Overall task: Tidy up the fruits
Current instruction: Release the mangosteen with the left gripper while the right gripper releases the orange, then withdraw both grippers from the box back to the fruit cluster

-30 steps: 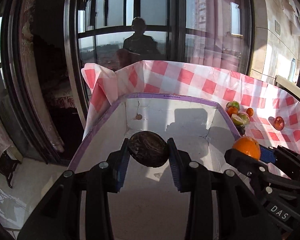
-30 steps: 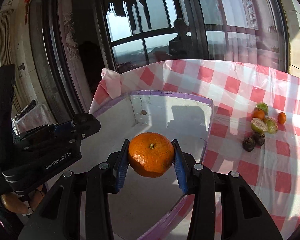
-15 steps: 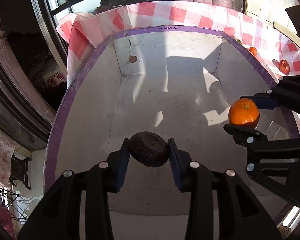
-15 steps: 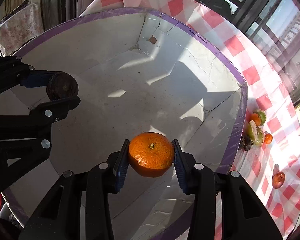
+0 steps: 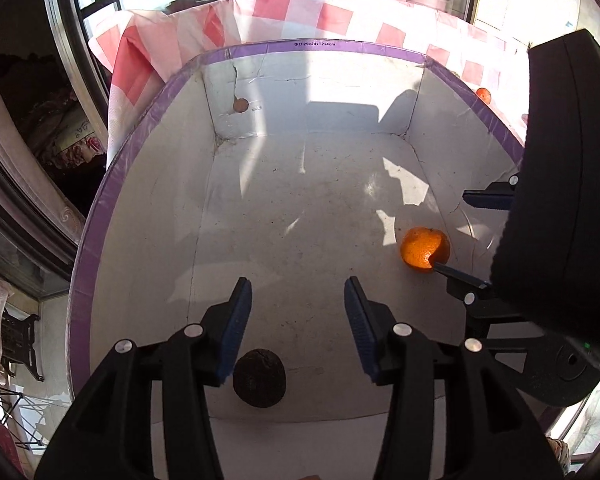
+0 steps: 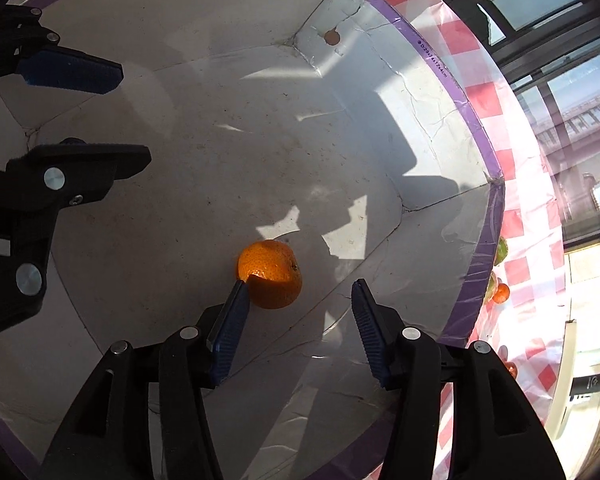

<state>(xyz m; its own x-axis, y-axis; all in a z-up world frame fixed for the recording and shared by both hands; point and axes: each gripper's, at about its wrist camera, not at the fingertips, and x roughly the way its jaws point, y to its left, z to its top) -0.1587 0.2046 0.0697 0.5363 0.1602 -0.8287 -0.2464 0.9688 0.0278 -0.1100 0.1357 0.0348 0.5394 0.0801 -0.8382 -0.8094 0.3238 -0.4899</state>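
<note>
Both grippers hang over a white box with a purple rim (image 5: 100, 216) (image 6: 476, 136). My left gripper (image 5: 298, 292) is open and empty; a dark brown round fruit (image 5: 260, 378) lies on the box floor below it, near the left finger. My right gripper (image 6: 300, 296) is open; the orange (image 6: 271, 274) rests on the box floor beside its left finger. The orange (image 5: 425, 249) and the right gripper also show at the right of the left wrist view. The left gripper's fingers (image 6: 72, 71) show at the left of the right wrist view.
The box stands on a red-and-white checked tablecloth (image 5: 300, 12). Several small fruits (image 6: 500, 292) lie on the cloth to the right of the box. Dark window frames stand behind the table.
Both grippers have opened. The dark fruit and the orange have dropped from the jaws onto the box floor. Both grippers sit lower into the box than a second ago.
</note>
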